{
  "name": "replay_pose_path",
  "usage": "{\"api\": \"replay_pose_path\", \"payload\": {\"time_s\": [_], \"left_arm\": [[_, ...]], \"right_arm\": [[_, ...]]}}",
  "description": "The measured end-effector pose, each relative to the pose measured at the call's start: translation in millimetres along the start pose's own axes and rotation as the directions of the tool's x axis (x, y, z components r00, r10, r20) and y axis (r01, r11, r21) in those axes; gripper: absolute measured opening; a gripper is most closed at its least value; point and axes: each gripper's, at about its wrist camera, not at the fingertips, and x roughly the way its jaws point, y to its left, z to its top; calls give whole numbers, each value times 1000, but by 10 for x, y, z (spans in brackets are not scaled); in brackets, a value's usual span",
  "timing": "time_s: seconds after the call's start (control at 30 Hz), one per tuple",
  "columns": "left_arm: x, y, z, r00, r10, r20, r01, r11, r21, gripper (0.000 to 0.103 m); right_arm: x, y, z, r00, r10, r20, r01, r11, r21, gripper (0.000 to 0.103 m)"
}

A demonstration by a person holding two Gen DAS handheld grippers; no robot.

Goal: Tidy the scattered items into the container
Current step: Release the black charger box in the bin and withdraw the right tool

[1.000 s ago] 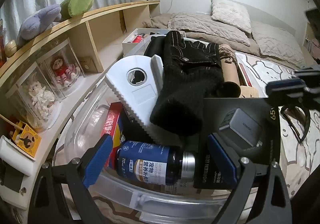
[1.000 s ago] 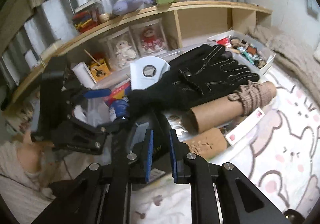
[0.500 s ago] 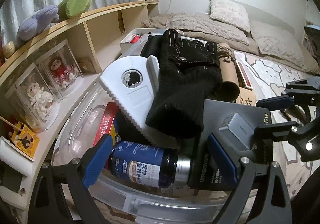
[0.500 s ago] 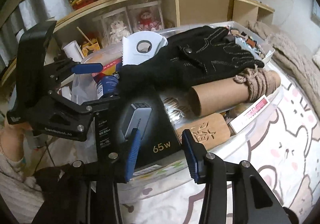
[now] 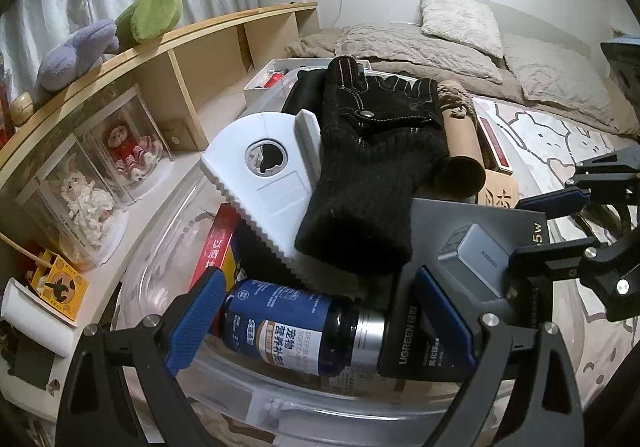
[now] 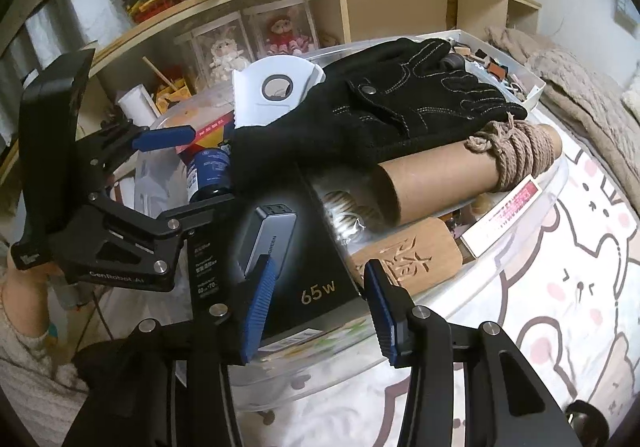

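Both hand-held grippers, left (image 5: 316, 311) and right (image 6: 318, 307), open over brimful container's rim (image 6: 516, 223).

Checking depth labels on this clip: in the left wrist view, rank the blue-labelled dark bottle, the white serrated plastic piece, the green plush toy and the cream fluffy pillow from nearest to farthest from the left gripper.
1. Blue-labelled dark bottle: between the left gripper fingers' tips.
2. White serrated plastic piece: mid-container, upper left.
3. Green plush toy: on the shelf top, left.
4. Cream fluffy pillow: on the bed, far right.
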Motion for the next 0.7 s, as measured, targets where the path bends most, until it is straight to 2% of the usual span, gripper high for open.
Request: {"api": "replay_pose_path", "payload": {"time_s": [0.3,0.37,0.5,0.6,0.67,0.7], "left_arm": [[-36,20,-15,1000,-25,-3,25,1000,-3,97],[-44,17,-8,999,-40,-9,40,999,-4,100],[-84,-34,-6,999,-46,-7,46,999,6,103],[-148,-72,14,999,-41,6,41,999,13,103],[-208,-93,33,999,-32,21,32,999,16,103],[-238,-94,48,999,-31,29,31,999,16,103]], "right_arm": [[-19,-26,-24,1000,4,27,-5,1000,19,46],[-27,-43,-32,999,10,36,-11,1000,28,47],[-55,-80,-59,998,3,61,-7,998,55,59],[-111,-54,-84,997,-9,80,6,999,36,59],[-152,-25,-93,995,-38,95,36,999,17,67],[-163,-21,-95,994,-46,100,45,999,12,87]]}}
